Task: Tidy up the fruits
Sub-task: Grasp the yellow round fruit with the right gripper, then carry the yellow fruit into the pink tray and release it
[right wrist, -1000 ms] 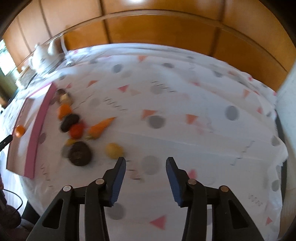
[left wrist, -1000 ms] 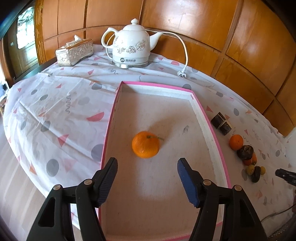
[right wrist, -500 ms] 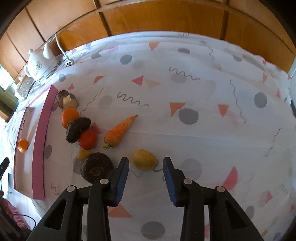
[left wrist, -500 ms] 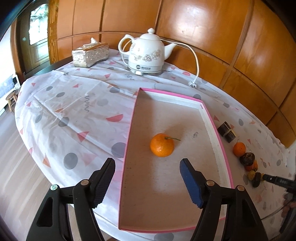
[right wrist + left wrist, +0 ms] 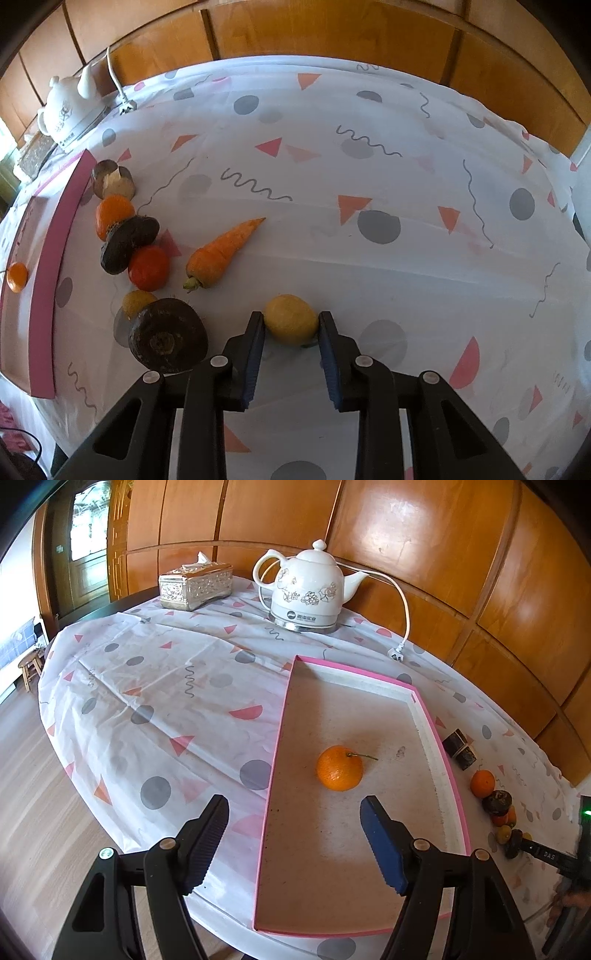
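The right gripper (image 5: 291, 334) has come down over the yellow lemon (image 5: 291, 319), and its fingers (image 5: 255, 343) have just been closing; now they squeeze the lemon on the table (image 5: 369, 258). Close by lie a carrot (image 5: 221, 254), a red tomato (image 5: 149, 267) and a dark round beet (image 5: 168, 339). The left gripper (image 5: 295, 836) has pulled back, fingers apart, holding nothing, above the pink tray (image 5: 275, 775). One orange (image 5: 340, 768) sits in the tray.

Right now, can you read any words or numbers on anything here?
Kettle base: a round logo and a short line of characters, too small to read.
Right gripper, seen from the left wrist: white letters, maybe "DAS", too blurred to be sure.
Nothing else carries writing.
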Demonstrator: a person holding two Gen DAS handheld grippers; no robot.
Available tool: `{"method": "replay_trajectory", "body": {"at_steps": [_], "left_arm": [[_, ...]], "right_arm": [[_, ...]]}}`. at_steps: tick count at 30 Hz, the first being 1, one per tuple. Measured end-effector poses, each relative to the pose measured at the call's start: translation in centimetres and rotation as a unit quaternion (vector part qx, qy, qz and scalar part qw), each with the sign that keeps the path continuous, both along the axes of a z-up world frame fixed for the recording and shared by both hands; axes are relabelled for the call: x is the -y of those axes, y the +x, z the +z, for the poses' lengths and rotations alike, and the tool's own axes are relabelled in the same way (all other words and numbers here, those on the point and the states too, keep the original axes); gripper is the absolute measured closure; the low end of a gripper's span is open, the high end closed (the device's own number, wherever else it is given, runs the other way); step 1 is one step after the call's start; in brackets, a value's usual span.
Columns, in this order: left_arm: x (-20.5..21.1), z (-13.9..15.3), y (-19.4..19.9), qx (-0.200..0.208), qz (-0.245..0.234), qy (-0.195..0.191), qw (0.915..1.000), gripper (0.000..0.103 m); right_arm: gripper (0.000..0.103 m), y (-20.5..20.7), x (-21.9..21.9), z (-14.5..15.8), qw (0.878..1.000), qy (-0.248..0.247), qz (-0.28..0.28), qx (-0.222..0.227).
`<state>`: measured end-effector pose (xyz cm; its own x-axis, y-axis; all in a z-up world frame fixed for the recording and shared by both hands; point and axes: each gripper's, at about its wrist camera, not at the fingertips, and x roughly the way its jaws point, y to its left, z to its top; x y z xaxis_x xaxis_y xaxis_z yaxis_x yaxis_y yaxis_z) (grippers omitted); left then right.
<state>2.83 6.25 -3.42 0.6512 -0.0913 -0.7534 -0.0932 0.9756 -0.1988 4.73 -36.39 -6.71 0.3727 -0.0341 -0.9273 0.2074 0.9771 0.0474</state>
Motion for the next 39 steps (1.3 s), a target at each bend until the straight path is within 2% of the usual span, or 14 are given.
{"method": "replay_trajectory", "body": {"at_steps": [6, 12, 15, 22, 32, 39], "left_arm": [[-0.3, -0.2, -0.1, -0.004, 0.005, -0.002, 1.0, 0.029], [-0.4, -0.4, 0.0, -0.008, 0.007, -0.007, 0.9999, 0.029], [-0.7, -0.5, 0.0, -0.009, 0.012, -0.014, 0.9998, 0.024], [-1.9, -0.3, 0.0, -0.005, 0.034, -0.024, 0.9991, 0.024], [-4.9, -0.9, 0.0, -0.012, 0.1, -0.034, 0.9943, 0.023], [-5.8, -1.8, 0.0, -0.023, 0.129, -0.037, 0.9907, 0.021]], "right_arm": [[0.074, -1.7, 0.8, 1.2, 0.999, 0.01, -0.02, 0.025], [0.074, -3.5, 0.4, 4.4, 0.998, 0.02, -0.009, 0.063], [0.074, -3.2, -1.6, 5.3, 0.997, 0.029, 0.022, 0.075], [0.074, -2.3, -7.1, 6.1, 0.99, 0.041, 0.101, 0.084], [0.074, -1.6, -12.0, 5.5, 0.983, 0.057, 0.161, 0.074], [0.074, 0.5, -16.3, 6.2, 0.972, 0.067, 0.208, 0.083]]}}
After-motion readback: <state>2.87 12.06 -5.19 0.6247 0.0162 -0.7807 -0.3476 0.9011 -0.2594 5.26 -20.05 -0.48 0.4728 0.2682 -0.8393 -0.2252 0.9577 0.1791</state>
